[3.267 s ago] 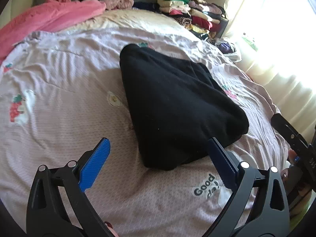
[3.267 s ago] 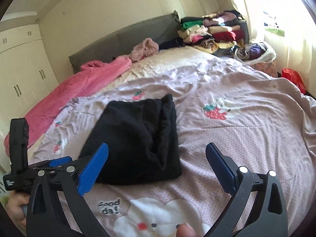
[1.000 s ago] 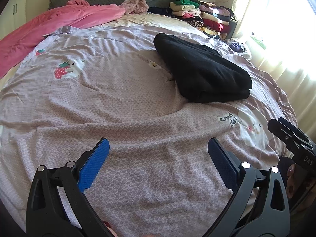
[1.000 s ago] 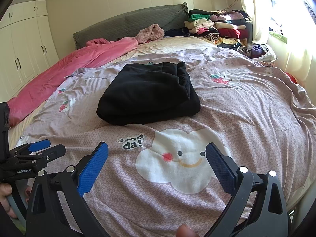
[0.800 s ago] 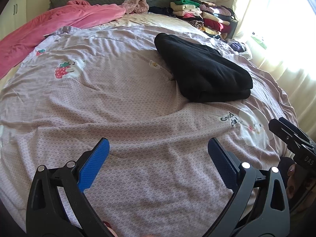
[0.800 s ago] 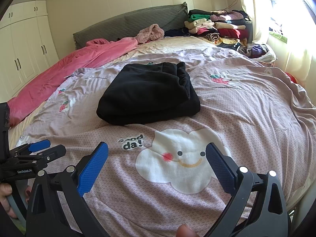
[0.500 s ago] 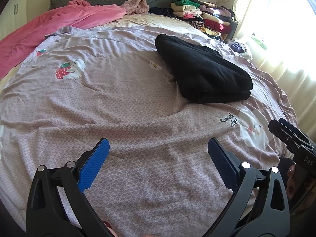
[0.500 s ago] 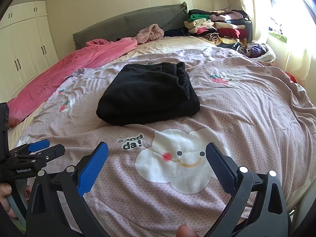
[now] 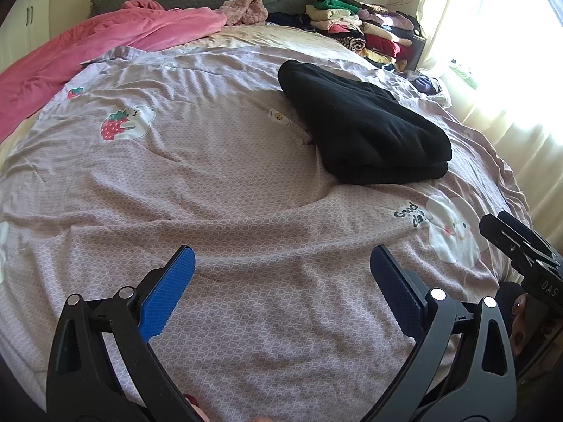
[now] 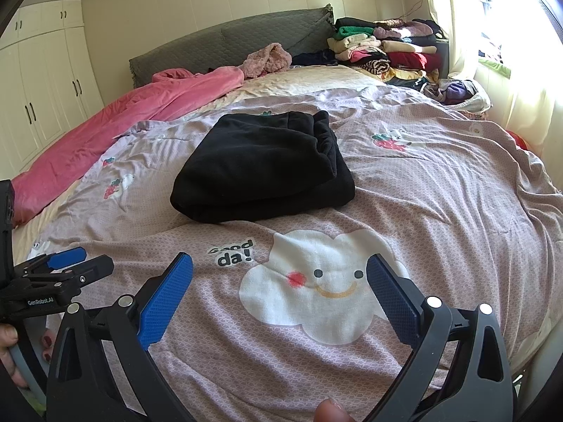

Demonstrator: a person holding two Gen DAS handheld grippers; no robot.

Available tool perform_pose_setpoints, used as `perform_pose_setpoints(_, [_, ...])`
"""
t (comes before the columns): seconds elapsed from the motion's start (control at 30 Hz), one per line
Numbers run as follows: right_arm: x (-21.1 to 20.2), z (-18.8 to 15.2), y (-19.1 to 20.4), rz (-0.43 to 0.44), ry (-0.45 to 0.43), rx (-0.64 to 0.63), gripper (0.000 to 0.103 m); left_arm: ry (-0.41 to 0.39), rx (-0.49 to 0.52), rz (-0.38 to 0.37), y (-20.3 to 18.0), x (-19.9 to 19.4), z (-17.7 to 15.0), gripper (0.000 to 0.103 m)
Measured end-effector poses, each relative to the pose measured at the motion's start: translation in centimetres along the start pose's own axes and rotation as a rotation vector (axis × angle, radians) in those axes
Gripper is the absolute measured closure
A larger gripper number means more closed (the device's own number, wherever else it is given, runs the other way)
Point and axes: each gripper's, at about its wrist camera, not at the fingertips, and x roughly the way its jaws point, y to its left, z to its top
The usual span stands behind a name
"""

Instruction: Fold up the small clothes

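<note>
The left gripper (image 9: pixel 281 274) has its jaws wide apart and holds nothing; the right gripper (image 10: pixel 279 277) is just as wide and empty. Both hang low over the near part of the lilac bedcover (image 9: pixel 211 183), well apart from the black garment (image 10: pixel 260 168), which lies ahead of the right gripper and ahead and to the right of the left one. It rests as a compact, layered bundle, so I judge that the folding of this piece is done and the tools are kept back so as not to disturb it. The stack of folded clothes (image 10: pixel 387 51) far behind it is probably where finished pieces go, though the view there is too small to be sure.
</note>
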Motion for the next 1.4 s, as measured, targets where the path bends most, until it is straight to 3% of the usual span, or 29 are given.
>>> perform_pose_setpoints(0.97, [-0.1,0.0,-0.1,-0.006,0.006,0.0,0.005,0.003,0.003,0.005,-0.1,-0.2,0.0,0.01])
perform_pose_setpoints(1.17, [-0.1,0.0,-0.1,-0.007,0.004,0.0,0.005,0.006,0.008,-0.025,-0.4,-0.3,0.1,0.01])
perform_pose_setpoints(1.4, [-1.3,0.4,-1.7,-0.031,-0.019,0.038,0.005,0.015,0.026,-0.025,-1.0,-0.7,0.4,0.01])
